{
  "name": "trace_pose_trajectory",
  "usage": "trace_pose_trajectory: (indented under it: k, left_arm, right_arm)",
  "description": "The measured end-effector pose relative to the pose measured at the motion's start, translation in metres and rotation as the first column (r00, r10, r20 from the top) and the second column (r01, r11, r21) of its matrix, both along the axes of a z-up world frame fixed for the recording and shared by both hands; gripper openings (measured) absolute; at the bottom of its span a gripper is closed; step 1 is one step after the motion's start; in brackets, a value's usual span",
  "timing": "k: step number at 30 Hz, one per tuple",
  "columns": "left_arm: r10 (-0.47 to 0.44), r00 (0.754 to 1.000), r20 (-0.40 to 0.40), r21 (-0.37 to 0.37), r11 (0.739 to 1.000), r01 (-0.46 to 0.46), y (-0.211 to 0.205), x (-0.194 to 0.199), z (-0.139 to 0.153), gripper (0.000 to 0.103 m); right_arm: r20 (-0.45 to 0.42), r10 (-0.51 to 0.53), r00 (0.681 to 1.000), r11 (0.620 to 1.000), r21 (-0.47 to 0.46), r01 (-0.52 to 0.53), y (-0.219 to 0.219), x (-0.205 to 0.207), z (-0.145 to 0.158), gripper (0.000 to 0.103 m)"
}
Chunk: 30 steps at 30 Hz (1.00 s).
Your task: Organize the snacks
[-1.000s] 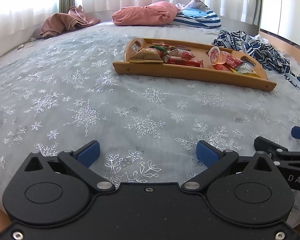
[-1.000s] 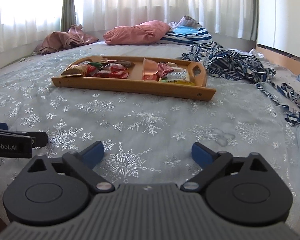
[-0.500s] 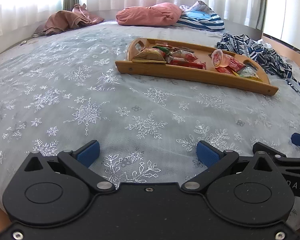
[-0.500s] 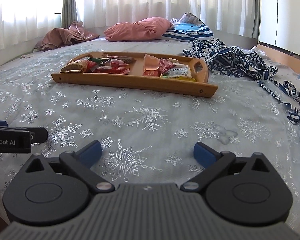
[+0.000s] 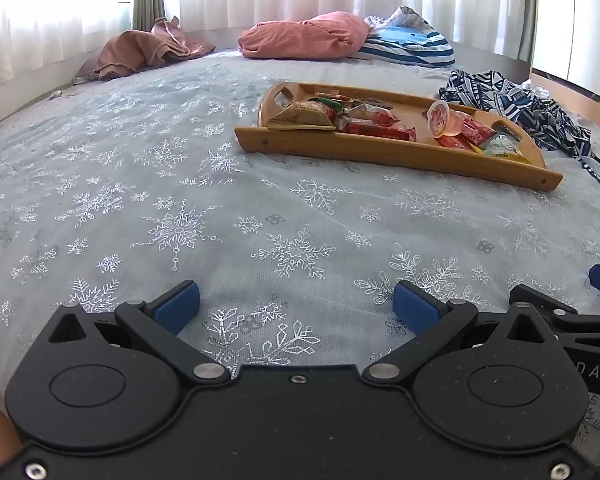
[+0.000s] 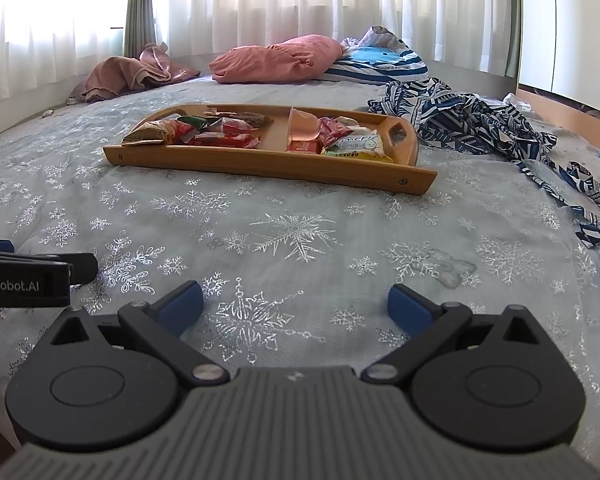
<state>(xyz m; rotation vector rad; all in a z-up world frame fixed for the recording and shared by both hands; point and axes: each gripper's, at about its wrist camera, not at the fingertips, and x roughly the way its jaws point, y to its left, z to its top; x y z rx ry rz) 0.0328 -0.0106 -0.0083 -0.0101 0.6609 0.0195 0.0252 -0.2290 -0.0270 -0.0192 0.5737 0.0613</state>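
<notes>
A wooden tray (image 5: pixel 380 152) (image 6: pixel 260 164) with a divider sits on the bed ahead, well beyond both grippers. Its left compartment holds a brown packet (image 5: pixel 300 118) (image 6: pixel 148 134) and red wrappers (image 5: pixel 376 130) (image 6: pixel 224 138). Its right compartment holds a pink jelly cup (image 5: pixel 444 118) (image 6: pixel 304 124) on its side, red packets and a yellow-white packet (image 6: pixel 358 146) (image 5: pixel 500 146). My left gripper (image 5: pixel 296 306) is open and empty, low over the bedspread. My right gripper (image 6: pixel 296 304) is open and empty beside it.
The bed has a pale snowflake bedspread (image 5: pixel 180 208). A blue patterned garment (image 6: pixel 480 124) lies right of the tray. A pink pillow (image 5: pixel 304 36), a striped blue pillow (image 6: pixel 380 60) and a brown cloth (image 5: pixel 140 52) lie at the far end by curtains.
Both grippers have tilted slightly so the tray sits a little lower in each view. Both stay open and empty. Nothing on the tray has moved.
</notes>
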Motion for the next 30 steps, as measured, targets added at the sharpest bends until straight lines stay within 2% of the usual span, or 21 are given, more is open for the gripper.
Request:
trace_pose_trajectory:
  k: [30]
  left_arm:
    - [-0.024,1.0,0.014,0.027,0.999,0.024,-0.002,-0.0028,-0.0031,0.103]
  right_arm:
    - [0.0,0.0,1.0,1.0,-0.001,0.0,0.0002,-0.0002,-0.0006,0.103]
